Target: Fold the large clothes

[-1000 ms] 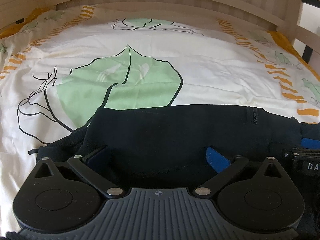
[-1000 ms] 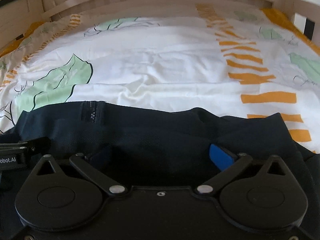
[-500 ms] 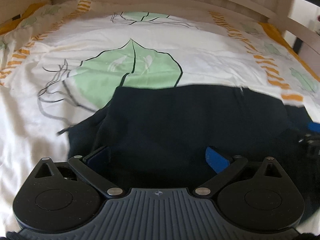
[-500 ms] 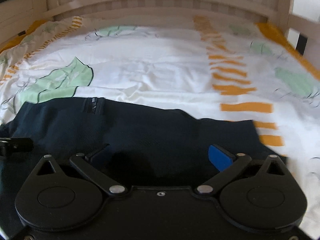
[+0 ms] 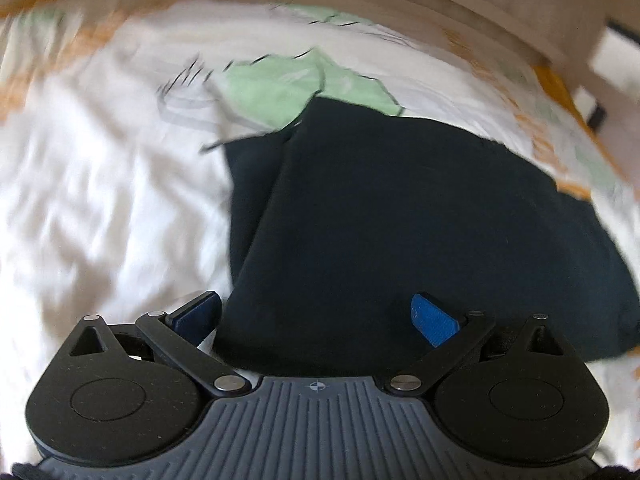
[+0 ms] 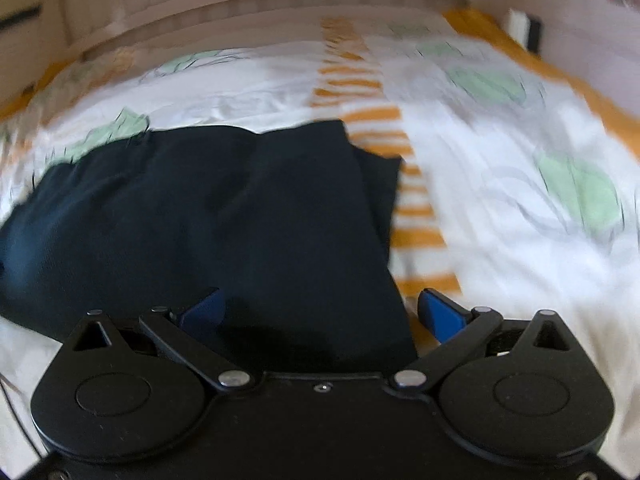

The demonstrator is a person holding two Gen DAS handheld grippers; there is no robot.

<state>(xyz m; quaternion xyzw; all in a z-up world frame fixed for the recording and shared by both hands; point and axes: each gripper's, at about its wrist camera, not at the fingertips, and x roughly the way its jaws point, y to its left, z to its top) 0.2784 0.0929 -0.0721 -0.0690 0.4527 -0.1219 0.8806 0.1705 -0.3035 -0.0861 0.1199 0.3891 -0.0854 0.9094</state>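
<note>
A dark navy garment (image 5: 420, 220) lies folded in layers on the bed, with a lower layer peeking out along its left edge. My left gripper (image 5: 316, 316) hovers open above its near left corner, blue pads (image 5: 432, 320) spread wide with nothing pinched. In the right wrist view the same garment (image 6: 208, 216) fills the left and middle. My right gripper (image 6: 320, 310) is open over its near right corner, its right fingertip over the sheet. Both views are blurred by motion.
The garment rests on a white bed sheet (image 5: 100, 200) printed with green leaves (image 5: 280, 92) and orange stripes (image 6: 360, 120). A pale wooden bed frame (image 6: 240, 4) runs along the far side and the right edge.
Both grippers have lifted and pulled back from the garment, which now lies flat and shows more fully. The views tilted, left gripper swinging left and right gripper swinging right.
</note>
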